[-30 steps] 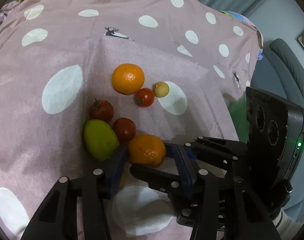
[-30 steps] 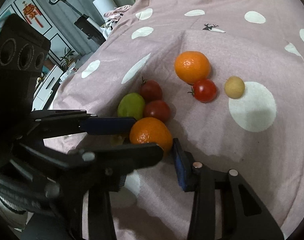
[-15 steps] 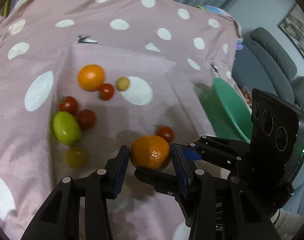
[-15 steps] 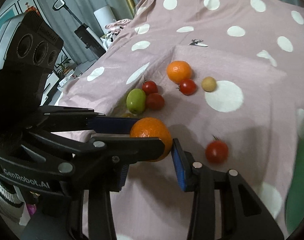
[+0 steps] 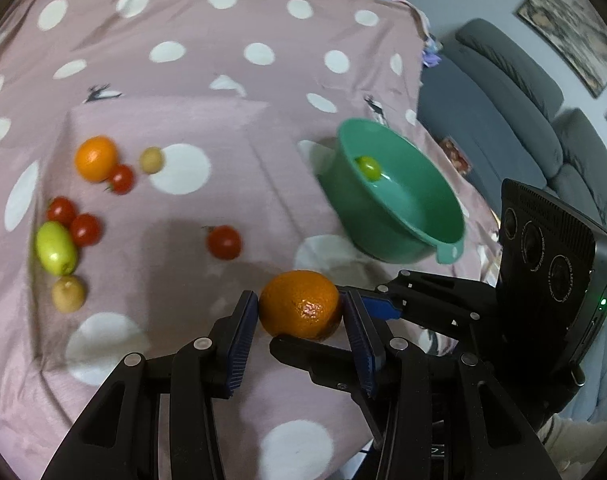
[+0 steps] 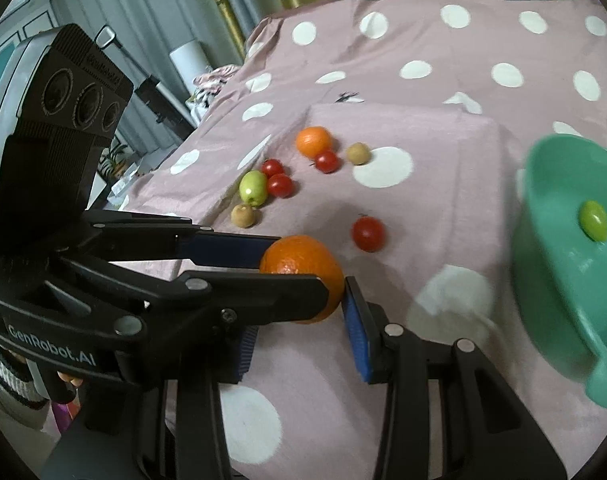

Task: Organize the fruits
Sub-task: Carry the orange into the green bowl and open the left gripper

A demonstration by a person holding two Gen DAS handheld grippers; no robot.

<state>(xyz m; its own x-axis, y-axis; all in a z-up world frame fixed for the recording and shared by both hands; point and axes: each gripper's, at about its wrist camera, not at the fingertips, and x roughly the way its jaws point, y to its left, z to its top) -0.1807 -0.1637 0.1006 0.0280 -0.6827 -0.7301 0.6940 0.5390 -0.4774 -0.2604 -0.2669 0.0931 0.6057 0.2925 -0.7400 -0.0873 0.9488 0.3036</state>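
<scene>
I hold one round, dimpled orange mandarin [image 5: 300, 305] off the cloth between both tools. My left gripper [image 5: 299, 334] has its blue-padded jaws partly closed, both pads pressing the fruit's sides. My right gripper [image 6: 299, 320] crosses it from the side, jaws also partly closed; its one visible pad touches the mandarin (the other is hidden behind the left tool). Below lies a pink cloth with white polka dots [image 5: 191, 92]. Near the mandarin, to the right, sits a teal plastic bowl [image 5: 431, 240], tilted, with a small green fruit [image 5: 369, 168] inside. A single red cherry tomato [image 5: 224, 242] lies between the bowl and a far cluster: another orange mandarin [image 5: 95, 158], three tomatoes, a green oval fruit [image 5: 56, 248] and two small tan ones.
</scene>
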